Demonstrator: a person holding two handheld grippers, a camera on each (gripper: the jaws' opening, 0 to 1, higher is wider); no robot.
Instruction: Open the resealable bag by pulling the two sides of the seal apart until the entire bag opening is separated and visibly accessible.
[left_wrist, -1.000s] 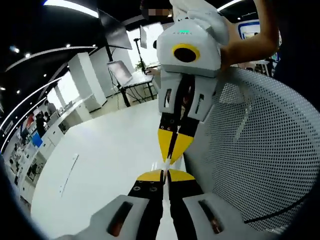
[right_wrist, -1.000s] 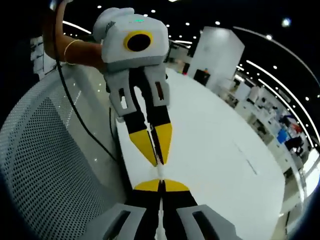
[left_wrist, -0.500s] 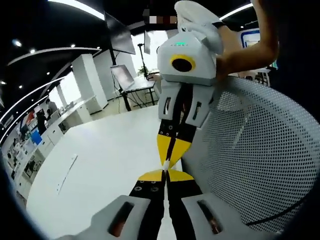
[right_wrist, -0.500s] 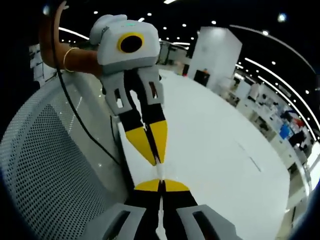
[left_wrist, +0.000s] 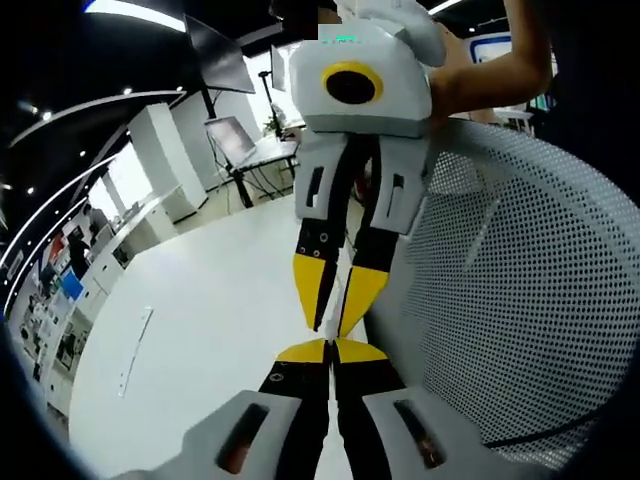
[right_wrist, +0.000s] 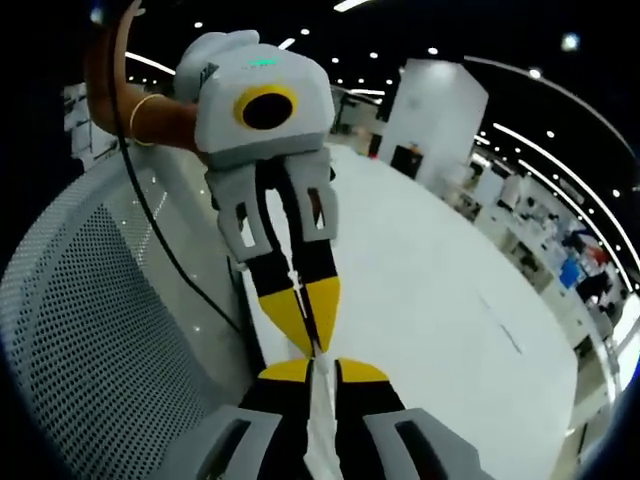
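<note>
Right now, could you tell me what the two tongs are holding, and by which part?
Both appear shut on the bag, a thin pale strip: the left tongs and the right tongs each pinch its top edge, seen edge-on.

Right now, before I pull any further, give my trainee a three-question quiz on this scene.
1. True or false: the left hand-held gripper has its jaws spread wide open.
2. What sits between the jaws of the right hand-held gripper? A) a thin white strip of the bag; B) a black cable; C) a pen.
3. What colour are the jaw tips on both hand-held grippers?

Key: 1. False, its jaws are closed together. 2. A. 3. Yellow.
</note>
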